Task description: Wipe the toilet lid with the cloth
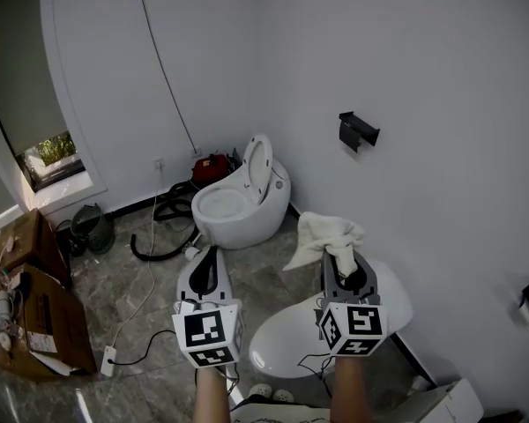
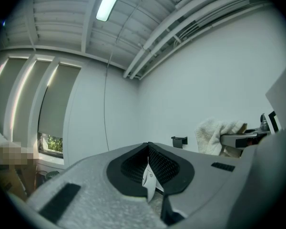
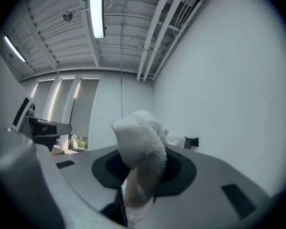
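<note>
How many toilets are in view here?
2. One toilet, lid raised, stands farther off; the other toilet, lid closed, sits beneath the right gripper holding the cloth. None looks hidden.

Empty left hand-held gripper, jaws together; white cloth at right, wall bracket beyond.

Three cameras share the black wall bracket
Head view looks down on it from afar; both gripper views tilt upward toward it.

two toilets, two tongs, one cloth
</note>
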`<state>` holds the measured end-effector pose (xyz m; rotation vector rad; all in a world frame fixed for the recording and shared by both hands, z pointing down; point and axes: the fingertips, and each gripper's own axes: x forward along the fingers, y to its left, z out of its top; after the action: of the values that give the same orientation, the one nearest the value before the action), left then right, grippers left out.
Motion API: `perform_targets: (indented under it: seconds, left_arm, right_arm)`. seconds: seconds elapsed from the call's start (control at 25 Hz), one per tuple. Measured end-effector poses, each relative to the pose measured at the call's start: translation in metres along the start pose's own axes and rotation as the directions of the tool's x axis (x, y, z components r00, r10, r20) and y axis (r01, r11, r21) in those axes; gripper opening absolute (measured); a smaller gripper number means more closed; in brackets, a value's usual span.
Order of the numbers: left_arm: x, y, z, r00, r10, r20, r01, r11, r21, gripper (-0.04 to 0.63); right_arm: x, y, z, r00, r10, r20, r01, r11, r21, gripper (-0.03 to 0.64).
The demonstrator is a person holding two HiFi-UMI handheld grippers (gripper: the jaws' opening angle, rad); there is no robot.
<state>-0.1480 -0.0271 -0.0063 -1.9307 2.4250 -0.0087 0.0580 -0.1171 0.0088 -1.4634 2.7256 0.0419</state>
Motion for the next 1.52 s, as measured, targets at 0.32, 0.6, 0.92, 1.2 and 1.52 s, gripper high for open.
perform_targets:
  seconds: [0.32,0.6,0.92,1.2,1.52]
  left_arm:
    - [0.0,0.006,0.002,1.0,-0.011,0.013,0.011,1.0,0.003,0.008]
    - [-0.001,0.006,0.0,1.0,-0.024,0.015,0.024,1.0,-0.001,0.008]
    - [-0.002,0.007,0.0,1.0,-0.026,0.015,0.026,1.0,-0.007,0.008]
    - [-0.004,0.009,-0.002,1.0,-0.02,0.014,0.02,1.0,-0.013,0.008]
    - [-0.006,0.008,-0.003,1.0,-0.02,0.014,0.02,1.0,-0.016,0.008]
  right_arm:
    - [0.002,0.007,0.002,1.0,-0.001,-0.002,0.001,1.0,-0.029,0.114]
    - [-0.001,0.009,0.002,1.0,-0.001,-0.003,0.001,1.0,-0.019,0.114]
    - [-0.005,0.008,0.003,1.0,-0.01,0.001,0.01,1.0,-0.02,0.114]
    - [-0.007,0.006,0.004,1.0,-0.017,0.006,0.017,1.0,-0.017,0.114]
    - [-0.012,0.006,0.003,1.0,-0.019,0.005,0.019,1.0,-0.013,0.114]
